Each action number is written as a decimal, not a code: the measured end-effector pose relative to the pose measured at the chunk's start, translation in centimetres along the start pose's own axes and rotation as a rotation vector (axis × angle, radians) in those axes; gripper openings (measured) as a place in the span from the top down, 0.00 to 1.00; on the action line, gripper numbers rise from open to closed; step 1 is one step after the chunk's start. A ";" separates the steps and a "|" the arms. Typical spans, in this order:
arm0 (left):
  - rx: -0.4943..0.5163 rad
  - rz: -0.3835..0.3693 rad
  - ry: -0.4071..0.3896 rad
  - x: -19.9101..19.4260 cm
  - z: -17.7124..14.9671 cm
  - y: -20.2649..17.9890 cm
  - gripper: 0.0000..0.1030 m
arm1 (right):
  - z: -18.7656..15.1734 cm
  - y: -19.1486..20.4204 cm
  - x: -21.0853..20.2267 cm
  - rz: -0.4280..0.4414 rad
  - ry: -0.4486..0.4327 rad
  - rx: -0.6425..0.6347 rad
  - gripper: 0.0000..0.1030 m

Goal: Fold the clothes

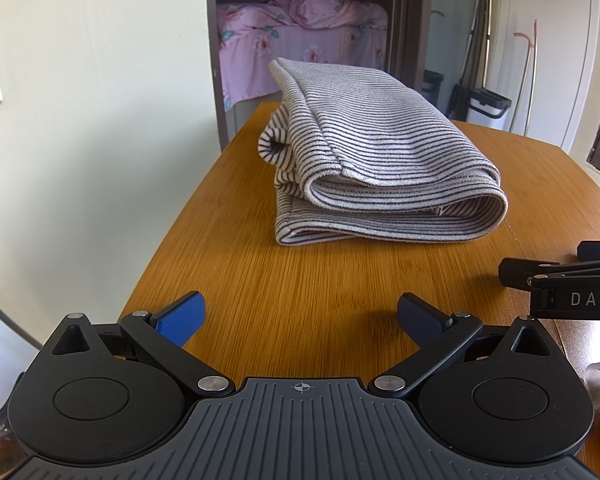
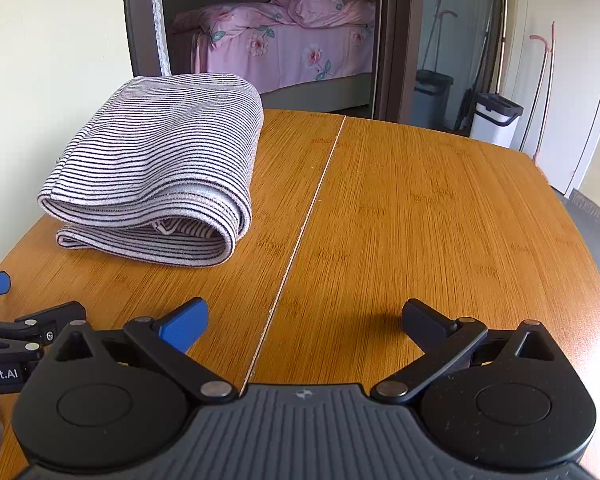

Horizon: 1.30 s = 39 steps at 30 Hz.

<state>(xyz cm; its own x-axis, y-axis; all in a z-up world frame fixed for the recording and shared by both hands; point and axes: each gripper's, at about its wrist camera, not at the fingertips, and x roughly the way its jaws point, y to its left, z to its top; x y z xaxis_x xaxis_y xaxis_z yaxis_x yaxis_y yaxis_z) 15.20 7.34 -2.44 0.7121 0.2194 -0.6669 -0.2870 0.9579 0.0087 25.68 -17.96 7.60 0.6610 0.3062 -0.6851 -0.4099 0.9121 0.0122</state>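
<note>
A striped grey and white garment (image 1: 376, 152) lies folded in a thick bundle on the wooden table (image 1: 300, 292). In the right wrist view the garment (image 2: 160, 168) sits at the left on the table (image 2: 420, 220). My left gripper (image 1: 300, 316) is open and empty, held back from the garment's near edge. My right gripper (image 2: 304, 320) is open and empty, to the right of the garment and well short of it. The right gripper shows at the right edge of the left wrist view (image 1: 560, 284). The left gripper shows at the left edge of the right wrist view (image 2: 16, 336).
A seam (image 2: 308, 216) runs down the tabletop. A cream wall (image 1: 92, 120) stands close along the table's left side. Behind the table a doorway shows a bed with pink bedding (image 2: 292, 40). A white bin (image 2: 496, 120) and mop handles stand at the back right.
</note>
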 end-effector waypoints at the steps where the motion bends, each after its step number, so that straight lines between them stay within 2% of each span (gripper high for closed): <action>1: 0.000 0.000 0.000 0.0 0.0 0.0 0.00 | 0.0 0.0 0.0 -0.001 0.000 0.001 0.00; 7: -0.003 0.009 0.000 0.0 0.1 0.0 0.00 | -0.2 -0.2 -0.1 -0.008 -0.012 0.006 0.00; 10: -0.064 0.079 -0.009 -0.3 -0.1 -0.5 0.00 | -0.4 -0.3 0.1 0.021 -0.039 -0.022 0.00; 12: -0.071 0.106 -0.018 -0.4 -0.2 -1.1 0.00 | -0.4 -0.4 0.2 0.038 -0.049 -0.037 0.00; 18: 0.003 0.004 -0.028 0.7 0.6 -1.6 0.00 | -0.4 -0.4 0.2 0.035 -0.049 -0.035 0.00; 39: 0.005 0.000 -0.029 0.7 0.4 -1.6 0.00 | -0.4 -0.5 0.1 0.033 -0.049 -0.033 0.00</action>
<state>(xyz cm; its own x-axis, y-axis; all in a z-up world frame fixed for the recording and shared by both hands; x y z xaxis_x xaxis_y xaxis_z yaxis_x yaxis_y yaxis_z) 16.42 6.09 -2.65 0.7304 0.2244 -0.6451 -0.2839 0.9588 0.0120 25.73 -18.48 7.20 0.6761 0.3496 -0.6486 -0.4522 0.8919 0.0093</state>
